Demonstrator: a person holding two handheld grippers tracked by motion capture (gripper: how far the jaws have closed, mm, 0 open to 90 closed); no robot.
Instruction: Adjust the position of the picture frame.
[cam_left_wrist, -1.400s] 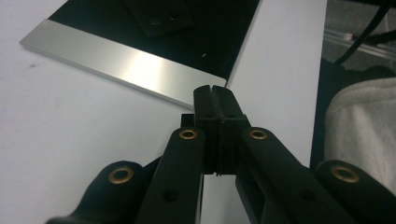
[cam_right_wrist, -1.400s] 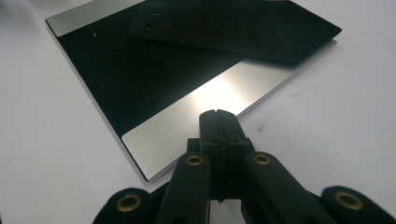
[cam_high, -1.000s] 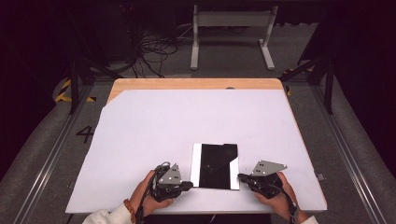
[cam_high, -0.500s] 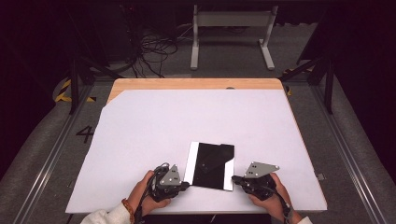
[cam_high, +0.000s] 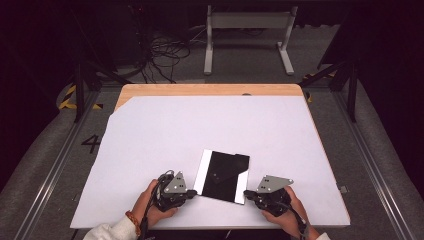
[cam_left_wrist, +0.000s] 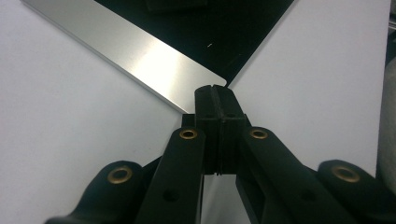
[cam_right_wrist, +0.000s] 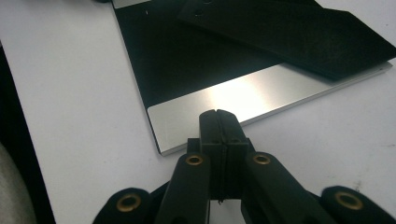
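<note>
A flat black plate (cam_high: 220, 176) with a bright silver strip along each long side lies tilted on the white table top (cam_high: 200, 130), near the front edge. A thinner black sheet (cam_right_wrist: 289, 32) rests askew on top of it. My left gripper (cam_high: 193, 192) is shut, and its tip (cam_left_wrist: 215, 88) meets the near left corner of the silver strip (cam_left_wrist: 149, 58). My right gripper (cam_high: 246, 193) is shut too, its tip (cam_right_wrist: 217, 113) lying at the near edge of the other silver strip (cam_right_wrist: 261, 95). Nothing sits between either pair of jaws. A hand holds each gripper.
A wooden strip (cam_high: 210, 90) shows along the table's far edge. Beyond it are floor cables (cam_high: 160, 50) and a grey metal stand (cam_high: 247, 30). Rails (cam_high: 372, 165) run along both sides of the table. The table's front edge lies just behind the grippers.
The plate has turned clockwise, its far end swinging to the right. The right gripper has shifted left toward the plate's near right corner. The left gripper has barely moved.
</note>
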